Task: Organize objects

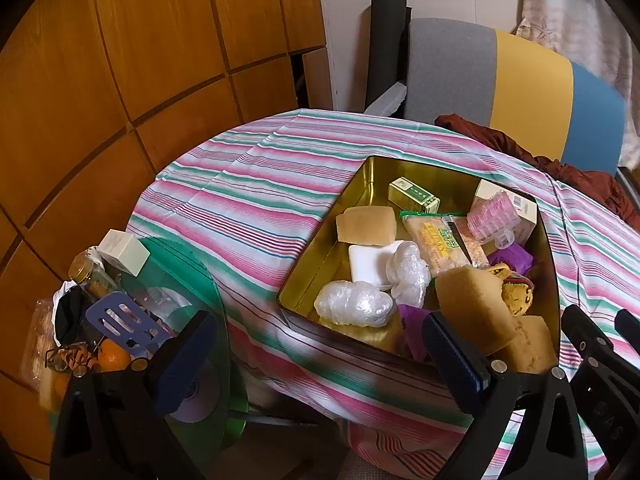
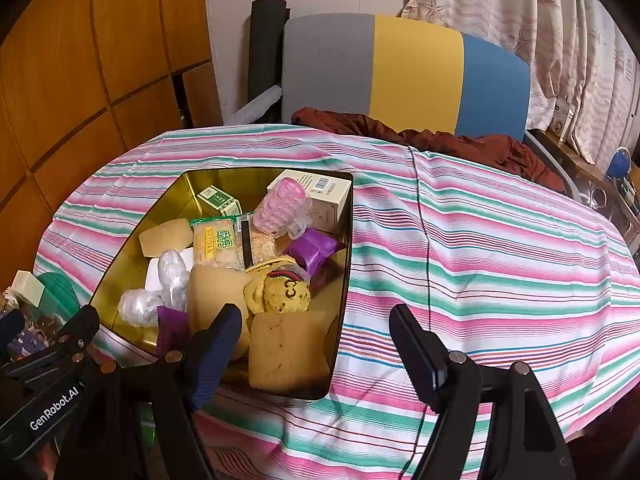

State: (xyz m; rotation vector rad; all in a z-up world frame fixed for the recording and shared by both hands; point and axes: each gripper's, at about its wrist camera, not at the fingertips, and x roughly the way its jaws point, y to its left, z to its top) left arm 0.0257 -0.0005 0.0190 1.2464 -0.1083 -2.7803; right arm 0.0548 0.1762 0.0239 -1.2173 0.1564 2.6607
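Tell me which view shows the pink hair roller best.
The right wrist view: the pink hair roller lies unobstructed against the white box. The left wrist view shows it too, at the tin's far corner, smaller.

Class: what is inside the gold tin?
Inside the gold tin: sponges, soap bars, wrapped bundles, a snack packet, pink curlers, small boxes. Anything beneath the pile is hidden.
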